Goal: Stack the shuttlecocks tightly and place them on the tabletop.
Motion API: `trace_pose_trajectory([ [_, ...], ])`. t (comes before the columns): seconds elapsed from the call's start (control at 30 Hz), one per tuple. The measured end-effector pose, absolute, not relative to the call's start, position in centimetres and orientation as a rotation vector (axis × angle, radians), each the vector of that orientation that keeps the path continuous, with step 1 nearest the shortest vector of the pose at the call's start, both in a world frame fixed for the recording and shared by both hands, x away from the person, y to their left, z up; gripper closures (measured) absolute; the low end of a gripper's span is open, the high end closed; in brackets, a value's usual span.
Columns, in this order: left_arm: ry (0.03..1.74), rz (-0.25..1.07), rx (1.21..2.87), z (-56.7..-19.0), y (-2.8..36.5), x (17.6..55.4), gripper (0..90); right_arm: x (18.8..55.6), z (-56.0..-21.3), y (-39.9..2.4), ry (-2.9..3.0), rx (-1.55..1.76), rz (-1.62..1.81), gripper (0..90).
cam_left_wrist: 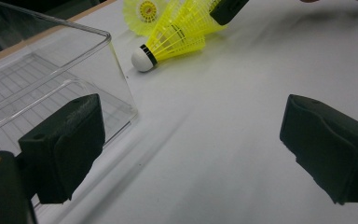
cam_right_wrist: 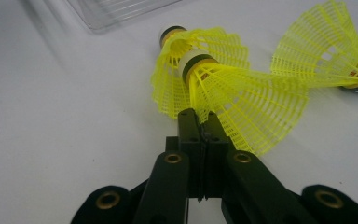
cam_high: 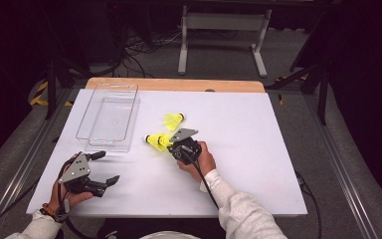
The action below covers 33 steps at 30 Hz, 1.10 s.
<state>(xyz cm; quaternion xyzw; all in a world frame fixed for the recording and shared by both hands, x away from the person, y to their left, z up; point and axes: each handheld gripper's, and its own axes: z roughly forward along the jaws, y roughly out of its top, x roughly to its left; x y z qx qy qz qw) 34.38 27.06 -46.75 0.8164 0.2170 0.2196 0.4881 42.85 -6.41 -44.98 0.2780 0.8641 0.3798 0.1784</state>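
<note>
Three yellow mesh shuttlecocks lie mid-table. Two seem nested: the front shuttlecock (cam_right_wrist: pixel 242 93) has its cork tucked into the skirt of the rear shuttlecock (cam_right_wrist: pixel 172 70). My right gripper (cam_right_wrist: pixel 200 119) is shut on the front one's skirt edge; the high view shows this gripper (cam_high: pixel 171 144) at the nested pair (cam_high: pixel 156 141). The third shuttlecock (cam_right_wrist: pixel 324 51) lies apart to the right, and is also seen from above (cam_high: pixel 173 120). My left gripper (cam_high: pixel 107 168) rests open near the front left, nothing between its jaws (cam_left_wrist: pixel 196 144); ahead of it lies the pair (cam_left_wrist: pixel 177 39).
A clear plastic container (cam_high: pixel 110 115) stands at the back left of the white table (cam_high: pixel 258 164), its near corner (cam_left_wrist: pixel 107 37) close to my left gripper's left jaw. The wooden table edge (cam_high: pixel 179 84) runs along the back. Cables trail from both grippers.
</note>
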Motion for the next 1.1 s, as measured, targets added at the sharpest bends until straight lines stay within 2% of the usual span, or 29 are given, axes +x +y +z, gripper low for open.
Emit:
trace_pose_trajectory([
  [0.43,0.521,0.532,1.981,-46.7,27.0,34.3,8.0,44.0,-44.4,-6.3,2.458,0.672,1.087,87.7],
  [0.87,0.518,0.531,1.974,-46.6,27.1,34.3,8.1,45.8,-45.4,-6.3,2.499,0.682,1.100,78.8],
  [1.1,0.517,0.534,1.970,-46.6,27.1,34.3,8.0,45.9,-45.3,-7.1,2.484,0.745,1.120,63.6],
])
